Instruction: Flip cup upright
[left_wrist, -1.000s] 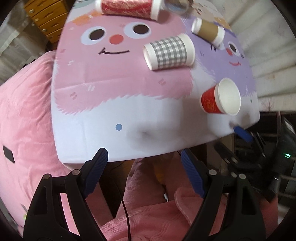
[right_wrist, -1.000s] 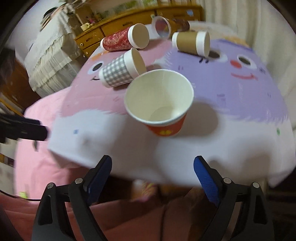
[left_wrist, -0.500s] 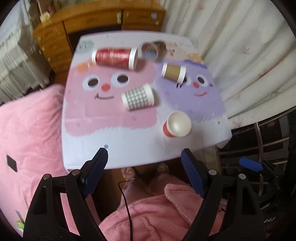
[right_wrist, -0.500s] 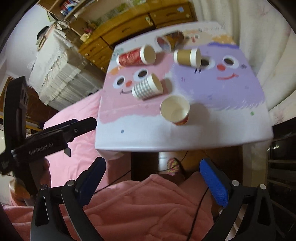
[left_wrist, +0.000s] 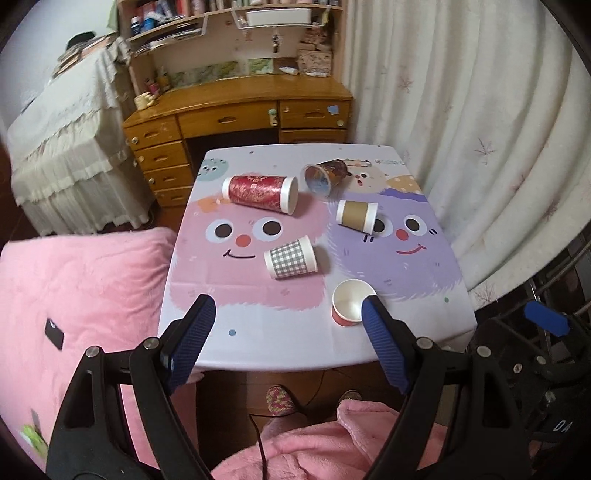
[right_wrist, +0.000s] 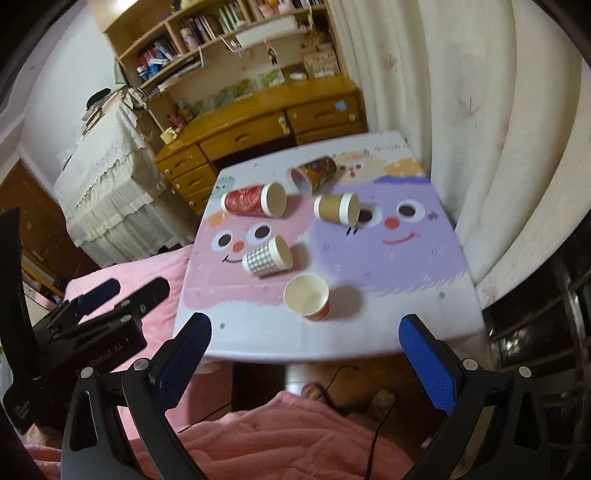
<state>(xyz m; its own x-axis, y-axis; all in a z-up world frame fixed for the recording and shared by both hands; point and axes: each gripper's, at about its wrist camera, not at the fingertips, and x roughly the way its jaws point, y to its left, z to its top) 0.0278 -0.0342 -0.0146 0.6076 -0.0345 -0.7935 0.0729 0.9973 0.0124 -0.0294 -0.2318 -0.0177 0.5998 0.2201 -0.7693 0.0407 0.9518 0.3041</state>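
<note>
Red cup: upright on the desk, mouth up, lower right of the left wrist view; lower centre of the desk in the right wrist view.
Checked cup: on its side, centre of the desk, near the red cup.
Brown cup: on its side, right of centre.
Patterned red cup: on its side, upper left of the desk.
Dark cup: on its side, just beside the patterned one.
Left gripper: jaws wide, empty, off the desk's near edge.
Right gripper: jaws wide, empty, off the desk.
Bed: pink, left of the desk.
</note>
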